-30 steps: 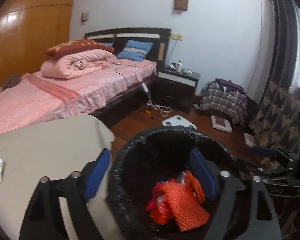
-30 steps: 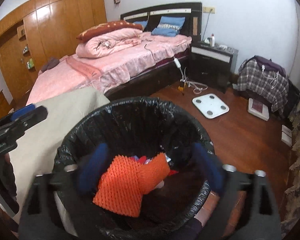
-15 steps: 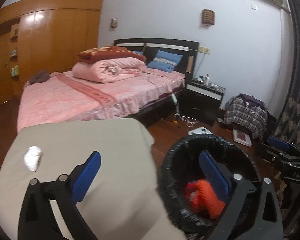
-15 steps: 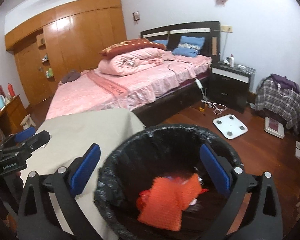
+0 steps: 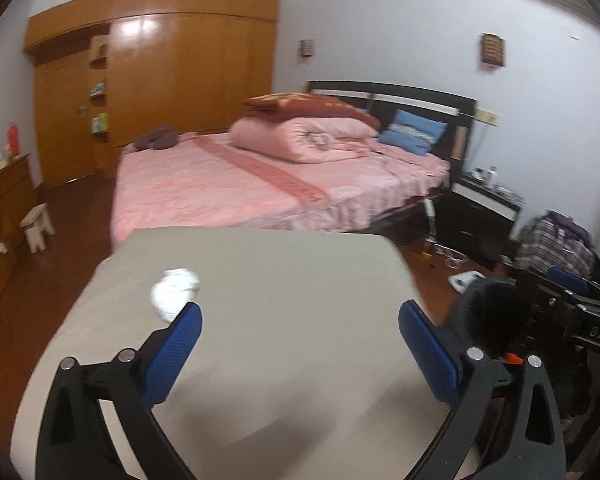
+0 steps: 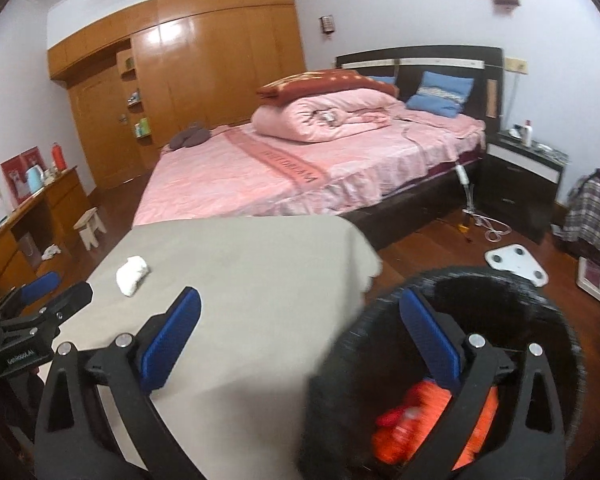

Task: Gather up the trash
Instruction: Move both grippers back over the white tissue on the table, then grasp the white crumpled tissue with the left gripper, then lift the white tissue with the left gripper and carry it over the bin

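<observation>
Now both grippers (image 5: 300,340) (image 6: 300,328) agape; white wad (image 5: 175,292) on table (image 5: 280,280).

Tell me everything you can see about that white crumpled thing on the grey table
The white wad looks like crumpled tissue or paper, soft and irregular, a small lump with folds and no print visible. It lies loose on the grey cloth-covered table, toward its far left part, apart from the edges. Nothing else touches it. The left gripper is open, its left fingertip just short of the wad. In the left wrist view it is blurred, so finer detail cannot be told.
</observation>
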`<state>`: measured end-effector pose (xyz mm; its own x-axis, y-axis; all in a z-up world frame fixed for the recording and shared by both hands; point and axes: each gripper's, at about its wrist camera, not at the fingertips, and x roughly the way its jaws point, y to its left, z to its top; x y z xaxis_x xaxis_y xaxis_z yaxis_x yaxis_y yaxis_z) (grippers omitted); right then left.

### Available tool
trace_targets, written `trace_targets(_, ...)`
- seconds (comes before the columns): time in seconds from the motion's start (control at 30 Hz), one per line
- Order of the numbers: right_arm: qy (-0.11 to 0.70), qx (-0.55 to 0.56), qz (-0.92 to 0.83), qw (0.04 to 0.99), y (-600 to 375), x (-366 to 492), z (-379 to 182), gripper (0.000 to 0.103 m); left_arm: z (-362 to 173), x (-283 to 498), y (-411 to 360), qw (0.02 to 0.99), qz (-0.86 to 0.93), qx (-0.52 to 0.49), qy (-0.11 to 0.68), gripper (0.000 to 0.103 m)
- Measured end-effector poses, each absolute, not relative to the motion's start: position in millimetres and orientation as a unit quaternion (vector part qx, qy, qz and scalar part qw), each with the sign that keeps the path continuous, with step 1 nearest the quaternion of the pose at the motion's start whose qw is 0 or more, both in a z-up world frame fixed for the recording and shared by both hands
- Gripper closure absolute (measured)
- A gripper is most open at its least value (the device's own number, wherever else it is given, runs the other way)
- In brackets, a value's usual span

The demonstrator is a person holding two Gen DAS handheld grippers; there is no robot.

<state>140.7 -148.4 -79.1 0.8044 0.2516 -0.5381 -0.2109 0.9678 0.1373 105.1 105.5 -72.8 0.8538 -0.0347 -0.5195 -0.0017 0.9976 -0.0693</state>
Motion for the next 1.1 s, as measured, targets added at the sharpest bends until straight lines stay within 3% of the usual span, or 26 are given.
trace_targets(0.43, 0.321, 0.011, 0.165, 0.932, -37.3, 236.0, -121.4, 0.006, -135.6, 188.5, 217.3, 0.946, 0.088, -0.043, 0.308, 0.006)
trace_targets(0.73, 0.339, 0.002, 0.168, 0.926, -14.3, 273.2, -150.3, 0.006, -175.5, 233.0, 241.0, 0.932, 0.083, -0.068, 0.347, 0.011)
trace_targets(0.87, 0.346, 0.000, 0.168, 0.923, -8.9, 280.9, -158.4, 0.006, -186.8, 245.8, 239.2, 0.925, 0.069, -0.073, 0.368, 0.022)
trace_targets(0.93, 0.348, 0.001, 0.169, 0.922, -8.1, 283.2, -161.5, 0.006, -193.2, 251.6, 237.9, 0.918, 0.059, -0.076, 0.385, 0.035)
trace_targets(1.0, 0.350, 0.003, 0.170, 0.921, -7.8, 283.8, -162.8, 0.006, -197.9, 256.0, 238.3, 0.912, 0.056, -0.081, 0.399, 0.058)
trace_targets(1.1, 0.351, 0.003, 0.172, 0.920, -8.0, 281.2, -162.7, 0.006, -195.0, 254.4, 237.2, 0.915, 0.056, -0.083, 0.391, 0.063)
